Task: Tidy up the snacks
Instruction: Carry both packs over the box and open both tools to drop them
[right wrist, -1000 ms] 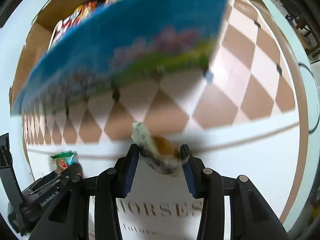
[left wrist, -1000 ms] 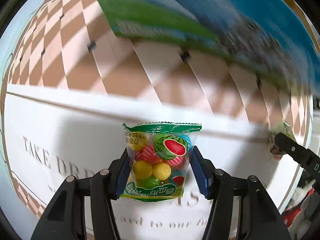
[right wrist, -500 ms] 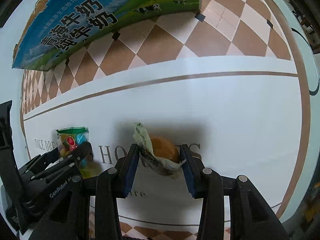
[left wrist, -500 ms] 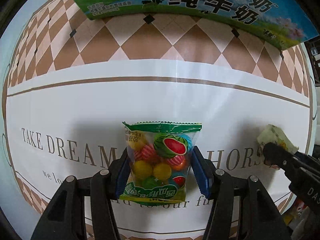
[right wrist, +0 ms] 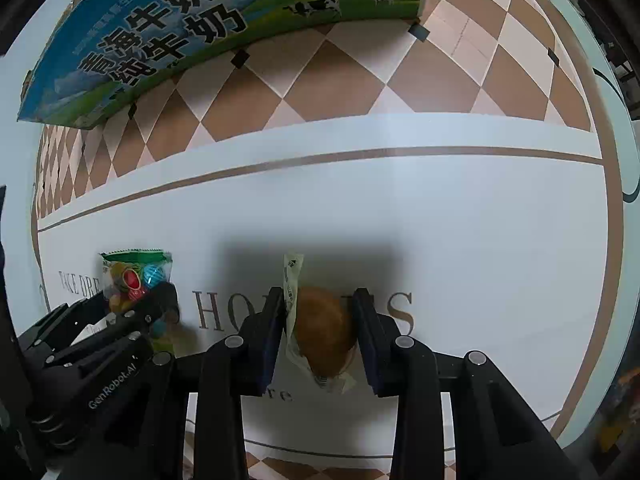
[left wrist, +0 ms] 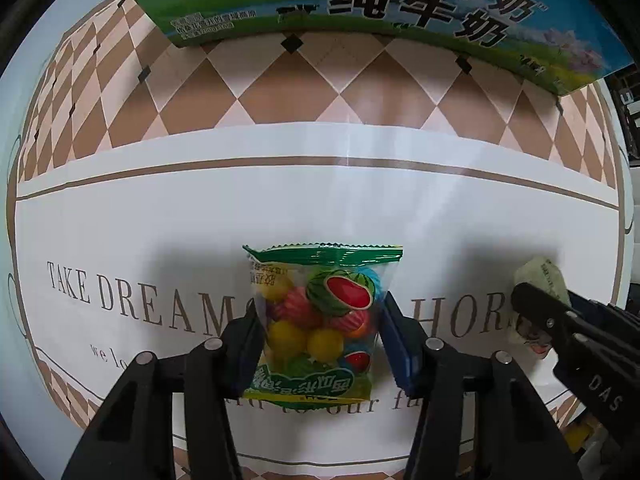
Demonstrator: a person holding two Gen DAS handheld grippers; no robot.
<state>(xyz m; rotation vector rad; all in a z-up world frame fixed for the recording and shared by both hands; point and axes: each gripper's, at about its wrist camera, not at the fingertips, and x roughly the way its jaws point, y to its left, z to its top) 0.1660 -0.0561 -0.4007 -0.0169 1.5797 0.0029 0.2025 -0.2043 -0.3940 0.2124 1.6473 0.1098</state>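
My left gripper (left wrist: 320, 316) is shut on a clear candy bag (left wrist: 320, 320) with a green top, a watermelon picture and coloured balls inside. It hangs over the white printed tablecloth (left wrist: 160, 220). My right gripper (right wrist: 318, 308) is shut on a wrapped brown bun (right wrist: 324, 332). The two grippers are side by side: the right one shows at the right edge of the left wrist view (left wrist: 520, 300), and the left one with its candy bag (right wrist: 134, 276) shows at the left of the right wrist view.
A blue and green milk carton box (left wrist: 400, 4) stands at the far side of the table, also seen in the right wrist view (right wrist: 200, 24). The cloth has a brown and pink diamond border (left wrist: 320, 88) and brown lettering (left wrist: 140, 300).
Both grippers have drawn back from the milk box with their snacks still held. The box looked close and blurred a second ago and now sits farther off at the top.
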